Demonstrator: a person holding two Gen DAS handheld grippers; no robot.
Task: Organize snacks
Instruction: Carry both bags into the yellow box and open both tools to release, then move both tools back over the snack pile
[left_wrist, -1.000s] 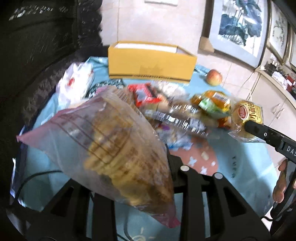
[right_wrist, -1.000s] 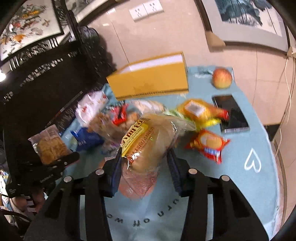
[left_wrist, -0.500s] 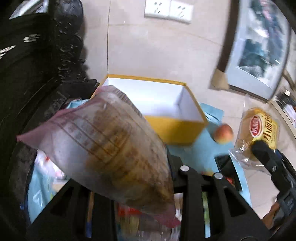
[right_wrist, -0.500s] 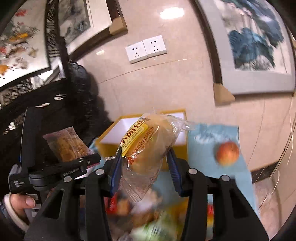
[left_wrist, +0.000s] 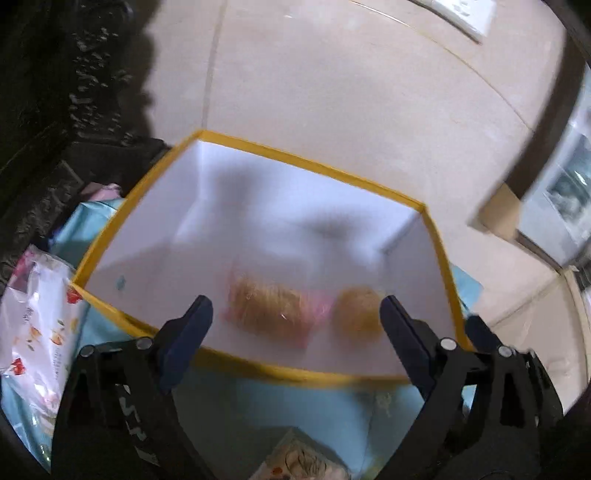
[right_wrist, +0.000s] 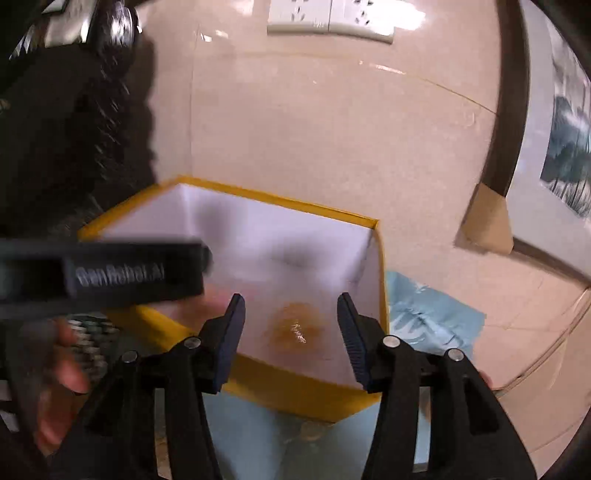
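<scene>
Fingers (left_wrist: 188, 328) of both my hands spread empty above the yellow white-lined cardboard box (left_wrist: 258, 236), biscuit bag (left_wrist: 269, 310) and bun (left_wrist: 358, 314) lying inside at six o'clock.

This is a room in a home. A tiled beige wall (right_wrist: 332, 147) carries white wall sockets (right_wrist: 330, 22) at the far top, and a framed ink painting (right_wrist: 565, 147) hangs at the right. Dark carved wooden furniture (left_wrist: 74, 92) stands at the far left. A table under a light blue tablecloth (left_wrist: 288, 417) holds a yellow cardboard box (left_wrist: 258, 365) and a snack bag (left_wrist: 33, 317) at the near left.
</scene>
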